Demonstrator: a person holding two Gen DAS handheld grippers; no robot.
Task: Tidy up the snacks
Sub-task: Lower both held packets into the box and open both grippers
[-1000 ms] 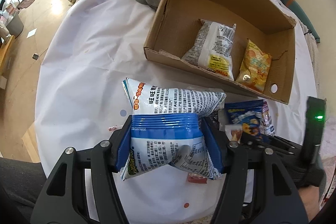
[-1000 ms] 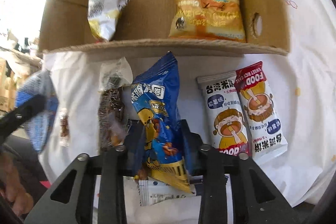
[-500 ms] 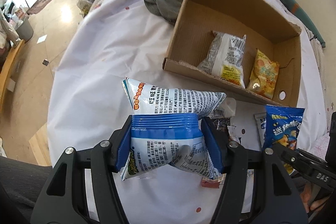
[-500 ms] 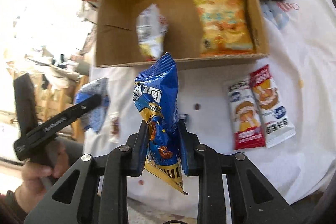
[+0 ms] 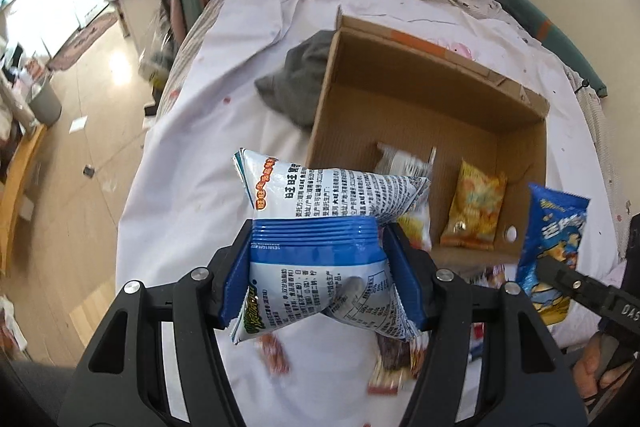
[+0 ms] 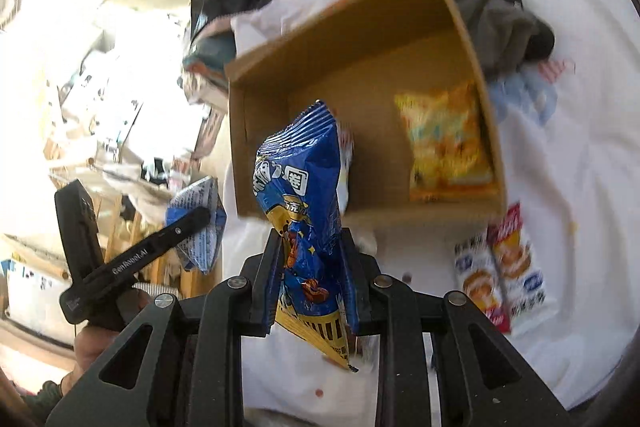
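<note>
Change since earlier: both packets have risen off the sheet and closer to the box; the blue packet, low on the bed a second ago, now hangs in front of the box's near wall.
White-and-blue bag: pinched across its middle, puffed out above and below the pads, printed back facing the camera, held in the air short of the box's near left corner.
Left gripper: clamped on the white-and-blue bag; also seen from the right wrist view, off to the left of the box.
Blue packet: upright and slightly tilted, its crimped top overlapping the box's near wall in the right wrist view; from the left wrist view it sits just right of the box's near right corner.
Right gripper: closed on the lower half of the blue packet.
Cardboard box: open-topped, lying on the white sheet.
Yellow packet: flat on the box floor by the right wall.
White packet: on the box floor beside the yellow one, partly hidden behind the held bag, blurred.
Twin sachets: two side by side on the sheet, just outside the box's near right corner.
Small wrappers: loose on the sheet below the left gripper, too blurred to read.
Grey cloth: bunched against the box's left outer wall.
</note>
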